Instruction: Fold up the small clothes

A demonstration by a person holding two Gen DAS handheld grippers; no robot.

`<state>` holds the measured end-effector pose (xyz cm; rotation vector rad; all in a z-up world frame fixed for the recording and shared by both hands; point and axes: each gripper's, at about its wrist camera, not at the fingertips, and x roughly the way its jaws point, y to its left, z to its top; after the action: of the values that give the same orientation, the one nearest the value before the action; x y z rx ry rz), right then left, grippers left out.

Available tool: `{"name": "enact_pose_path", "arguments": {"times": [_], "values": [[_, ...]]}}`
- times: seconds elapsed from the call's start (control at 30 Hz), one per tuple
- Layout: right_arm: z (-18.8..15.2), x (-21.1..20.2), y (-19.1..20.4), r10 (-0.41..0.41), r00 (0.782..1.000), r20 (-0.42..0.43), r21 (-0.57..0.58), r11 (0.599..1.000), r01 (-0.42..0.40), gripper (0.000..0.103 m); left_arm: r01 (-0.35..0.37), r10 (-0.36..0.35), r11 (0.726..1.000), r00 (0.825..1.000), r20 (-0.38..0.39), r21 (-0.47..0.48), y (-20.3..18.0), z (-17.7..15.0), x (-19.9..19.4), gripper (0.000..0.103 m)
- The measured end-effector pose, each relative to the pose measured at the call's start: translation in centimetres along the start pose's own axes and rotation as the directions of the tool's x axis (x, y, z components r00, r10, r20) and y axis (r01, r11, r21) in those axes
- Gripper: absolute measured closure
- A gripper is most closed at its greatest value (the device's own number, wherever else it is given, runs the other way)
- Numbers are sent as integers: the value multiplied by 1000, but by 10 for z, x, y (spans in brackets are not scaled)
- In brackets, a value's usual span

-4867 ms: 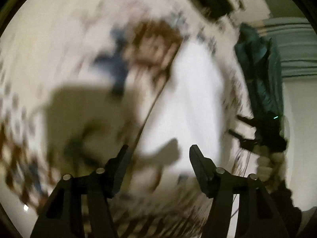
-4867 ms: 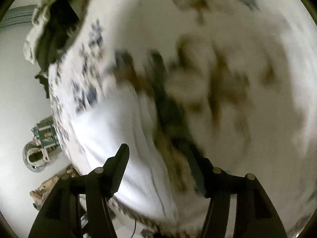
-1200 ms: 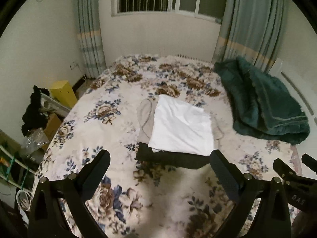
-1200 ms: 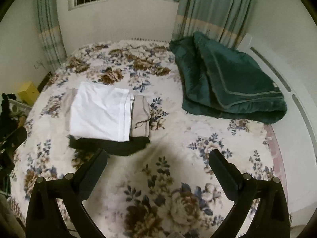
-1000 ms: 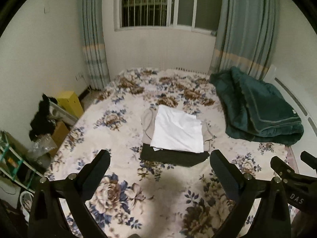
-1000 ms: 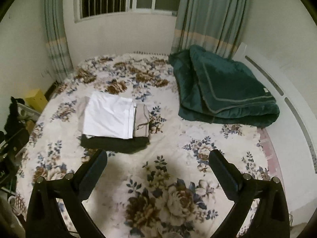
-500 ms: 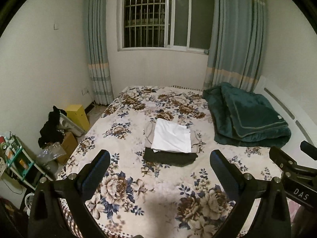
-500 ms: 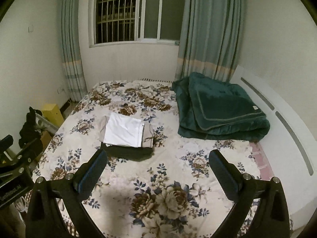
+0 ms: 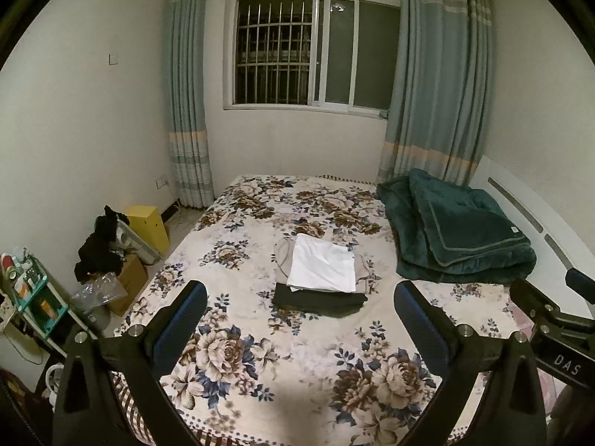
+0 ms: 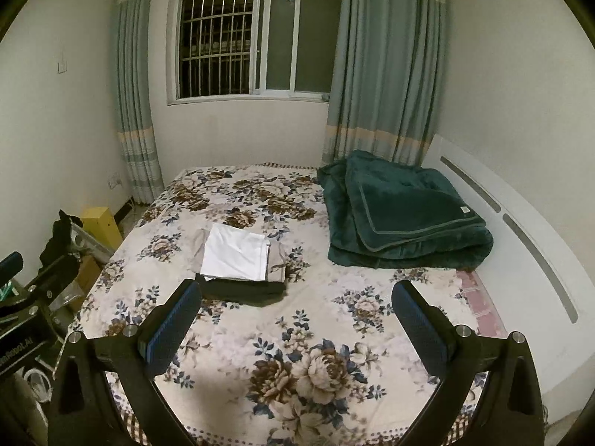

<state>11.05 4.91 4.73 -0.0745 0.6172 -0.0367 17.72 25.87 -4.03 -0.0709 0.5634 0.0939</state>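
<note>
Bedroom at night, barred window [image 9: 310, 50], curtains, floral bedspread [image 9: 260, 356] filling the bed. Clothes stack sits mid-bed: white folded garment [image 9: 322, 268] on top, beige garment [image 9: 283, 257] under it, dark garment [image 9: 319, 299] at the bottom, sticking out toward the camera. Green blanket [image 9: 457, 232] lies near the headboard, apart from the stack. Left gripper [image 9: 299, 325] is spread wide, holding nothing, touching nothing, well back from the stack. Right gripper [image 10: 295, 321] the same: wide apart, empty, clear of the bed. Folding looks done. Risk, as a judgement: the stack is loose and uneven, so any return pass snagging the dark edge could drag the pile askew.
</note>
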Motion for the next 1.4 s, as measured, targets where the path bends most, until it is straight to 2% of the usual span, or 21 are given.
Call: {"name": "enact_pose_path", "arguments": {"times": [0.5, 1.4], "values": [[3, -2, -18, 37, 999, -7, 9, 999, -37, 0, -39, 39, 999, 999, 25, 5, -1, -7, -19, 0], [23, -14, -18, 59, 998, 10, 17, 998, -59, 0, -22, 21, 1000, 999, 47, 9, -10, 9, -27, 0]]}}
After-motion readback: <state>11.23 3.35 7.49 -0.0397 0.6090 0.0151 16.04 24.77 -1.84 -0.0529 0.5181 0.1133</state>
